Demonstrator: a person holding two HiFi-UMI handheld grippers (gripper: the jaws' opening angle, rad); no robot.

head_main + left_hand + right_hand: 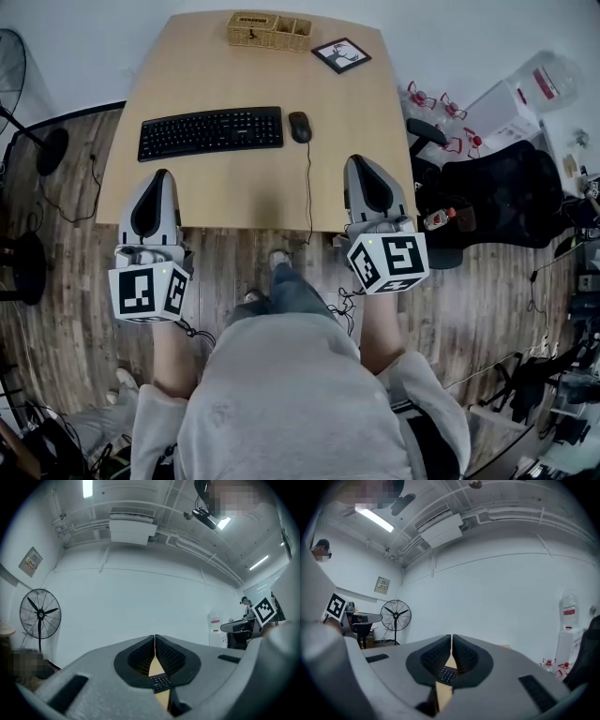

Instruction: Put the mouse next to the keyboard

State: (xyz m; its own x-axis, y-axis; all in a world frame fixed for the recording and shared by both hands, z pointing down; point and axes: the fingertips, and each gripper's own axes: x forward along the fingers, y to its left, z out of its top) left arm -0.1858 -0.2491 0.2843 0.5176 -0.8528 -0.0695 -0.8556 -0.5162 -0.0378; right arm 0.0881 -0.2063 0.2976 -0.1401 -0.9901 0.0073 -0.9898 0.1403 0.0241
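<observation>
A black keyboard (211, 132) lies on the wooden table (244, 192), and a black corded mouse (300, 127) sits just right of it, its cable running to the table's front edge. My left gripper (161, 174) hangs over the front left of the table, shut and empty. Over the front right, my right gripper (359, 161) is also shut with nothing in it. Both point level at the far wall. Through the shut jaws of the left gripper (154, 637) and the right gripper (452, 637), a sliver of keyboard and tabletop shows.
A wicker basket (268, 30) and a black-framed picture (340, 54) lie at the table's far edge. A black office chair (502, 192) and clutter stand to the right. A floor fan (395, 616) stands by the wall at left. Wooden floor surrounds the table.
</observation>
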